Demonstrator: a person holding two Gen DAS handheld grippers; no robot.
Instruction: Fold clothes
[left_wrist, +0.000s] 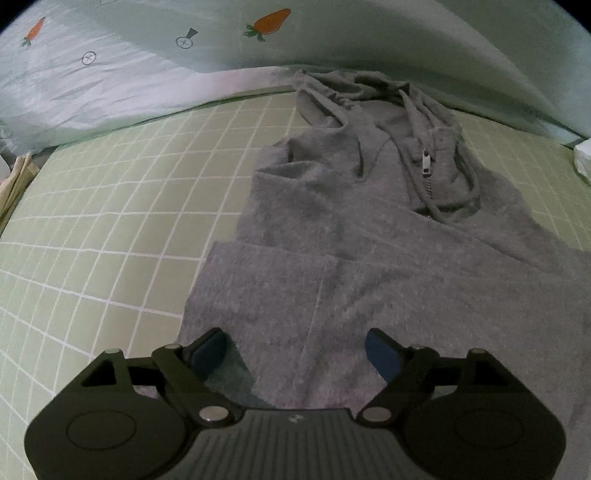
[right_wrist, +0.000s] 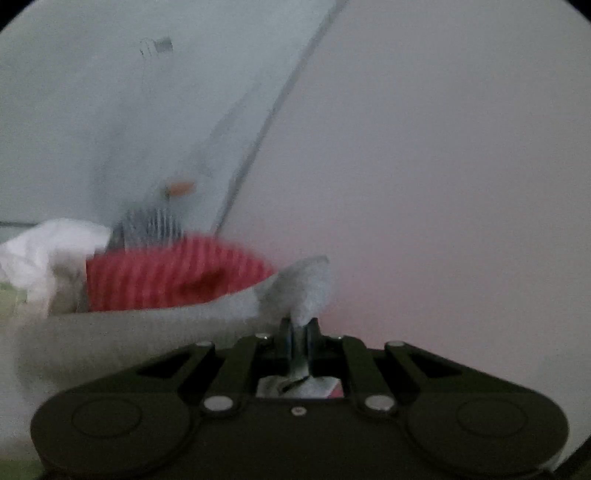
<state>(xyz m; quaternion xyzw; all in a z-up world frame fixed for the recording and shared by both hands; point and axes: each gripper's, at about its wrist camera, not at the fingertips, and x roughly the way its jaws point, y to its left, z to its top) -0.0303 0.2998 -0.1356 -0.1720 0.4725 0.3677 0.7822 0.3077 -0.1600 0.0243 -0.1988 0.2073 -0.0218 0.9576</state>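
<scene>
A grey zip-up hoodie (left_wrist: 369, 236) lies spread on the green checked bed sheet (left_wrist: 110, 221), hood and zipper pull (left_wrist: 425, 162) at the far end. One side is folded inward over the body. My left gripper (left_wrist: 299, 350) is open just above the hoodie's near hem, blue pads apart, nothing between them. In the right wrist view, my right gripper (right_wrist: 299, 328) is shut on a fold of grey hoodie fabric (right_wrist: 303, 284), lifted up; the cloth runs off to the left below the fingers. This view is blurred.
A pale quilt with carrot prints (left_wrist: 147, 55) is bunched along the far side of the bed. A pile of other clothes, red striped (right_wrist: 173, 269) and white (right_wrist: 44, 247), lies to the left in the right wrist view. A plain wall (right_wrist: 443, 166) fills the right side.
</scene>
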